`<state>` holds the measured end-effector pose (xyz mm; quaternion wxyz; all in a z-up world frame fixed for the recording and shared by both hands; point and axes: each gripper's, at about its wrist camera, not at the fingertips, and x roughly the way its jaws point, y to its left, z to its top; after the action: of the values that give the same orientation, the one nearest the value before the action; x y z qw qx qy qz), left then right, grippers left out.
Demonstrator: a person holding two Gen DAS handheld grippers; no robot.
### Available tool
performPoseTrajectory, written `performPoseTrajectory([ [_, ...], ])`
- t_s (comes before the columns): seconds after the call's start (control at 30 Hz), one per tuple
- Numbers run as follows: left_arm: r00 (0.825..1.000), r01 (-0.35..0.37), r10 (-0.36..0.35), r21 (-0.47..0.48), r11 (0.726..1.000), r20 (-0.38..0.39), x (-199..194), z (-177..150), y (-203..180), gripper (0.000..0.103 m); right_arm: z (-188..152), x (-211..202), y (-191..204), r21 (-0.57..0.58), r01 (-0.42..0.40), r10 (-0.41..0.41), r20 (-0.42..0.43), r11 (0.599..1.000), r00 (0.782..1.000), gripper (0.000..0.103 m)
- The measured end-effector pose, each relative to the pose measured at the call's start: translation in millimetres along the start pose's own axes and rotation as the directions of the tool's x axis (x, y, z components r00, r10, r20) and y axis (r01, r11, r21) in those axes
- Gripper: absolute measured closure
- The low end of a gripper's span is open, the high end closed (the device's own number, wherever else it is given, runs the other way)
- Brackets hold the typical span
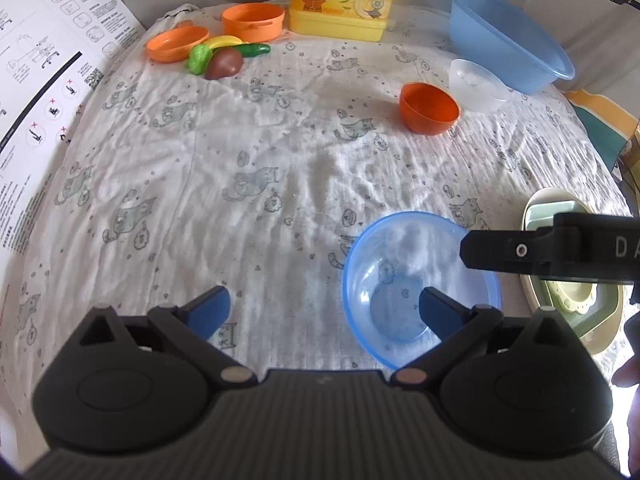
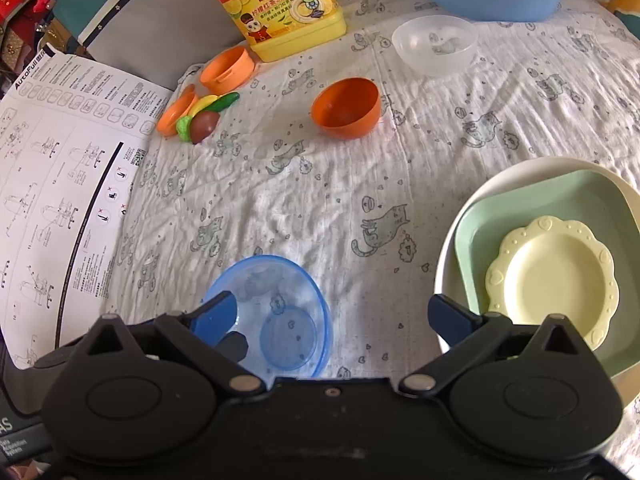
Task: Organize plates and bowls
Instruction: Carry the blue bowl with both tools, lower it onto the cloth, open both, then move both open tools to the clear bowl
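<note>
A clear blue bowl [image 1: 384, 264] stands upright on the cat-print cloth [image 1: 256, 168], close in front of both grippers. My left gripper [image 1: 324, 308] is open, its right finger over the bowl's inside and its left finger over bare cloth. One finger [image 1: 500, 252] of my right gripper reaches in above the bowl's right rim. In the right wrist view my right gripper [image 2: 332, 316] is open; its left finger hangs over the blue bowl [image 2: 280, 292], its right finger over the white plate's rim [image 2: 452, 248]. On that plate lie a green square plate [image 2: 560, 196] and a pale yellow scalloped plate [image 2: 552, 276]. Neither gripper holds anything.
An orange bowl [image 2: 346, 108] lies tilted mid-cloth, with a frosted clear bowl [image 2: 434, 44] behind it. A big blue basin [image 1: 504, 36] and a yellow detergent bottle [image 2: 280, 4] stand at the back. Orange toy pot [image 1: 252, 20], lid and toy vegetables [image 1: 224, 60] sit back left; a printed sheet [image 2: 60, 184] lies left.
</note>
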<state>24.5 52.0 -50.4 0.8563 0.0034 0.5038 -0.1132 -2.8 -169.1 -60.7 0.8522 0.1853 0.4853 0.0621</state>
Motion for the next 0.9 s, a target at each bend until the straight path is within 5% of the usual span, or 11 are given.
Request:
performPoseTrajectory([
  [0.9,1.000,-0.015,0.015,0.041,0.999,0.020,-4,16,-5,0.000,10,-8,-8,0.054,-0.005,0.002,0.048,0.999,0.999,0.000],
])
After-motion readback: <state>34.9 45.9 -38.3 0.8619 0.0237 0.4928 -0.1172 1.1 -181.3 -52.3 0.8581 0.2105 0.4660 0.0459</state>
